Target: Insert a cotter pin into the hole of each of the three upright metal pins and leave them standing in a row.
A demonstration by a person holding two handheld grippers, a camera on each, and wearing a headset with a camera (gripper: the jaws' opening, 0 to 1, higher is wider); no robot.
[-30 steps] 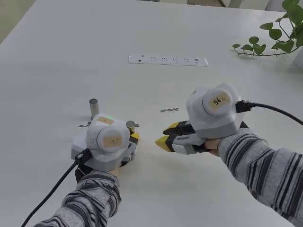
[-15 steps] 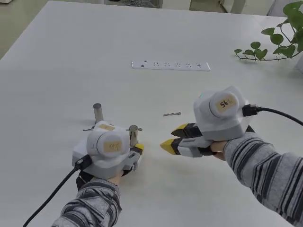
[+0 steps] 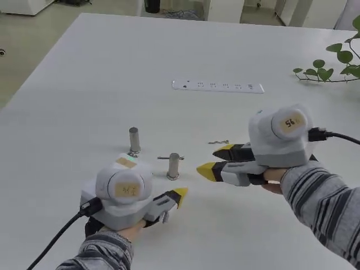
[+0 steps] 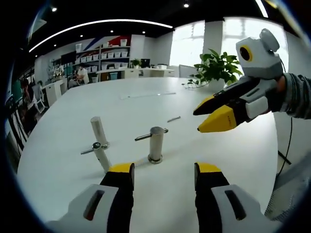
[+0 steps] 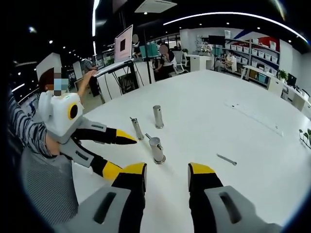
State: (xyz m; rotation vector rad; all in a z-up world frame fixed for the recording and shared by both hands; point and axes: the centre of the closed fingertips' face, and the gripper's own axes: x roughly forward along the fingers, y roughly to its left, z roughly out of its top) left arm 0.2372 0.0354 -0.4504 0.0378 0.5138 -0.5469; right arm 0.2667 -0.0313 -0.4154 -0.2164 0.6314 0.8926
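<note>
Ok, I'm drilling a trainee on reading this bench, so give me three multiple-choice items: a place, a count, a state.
1. Where is the loose cotter pin? A on the floor; B flat on the table; C in a drawer.
2. How many metal pins are on it? A two; B three; C five.
3. The left gripper is: A open, empty; B shut on a pin; C shut on a plug.
Key: B, it lies on bare tabletop; B, three show in the left gripper view; A, nothing sits between its parted jaws.

Head view looks down; both gripper views share one upright pin (image 4: 156,144).
</note>
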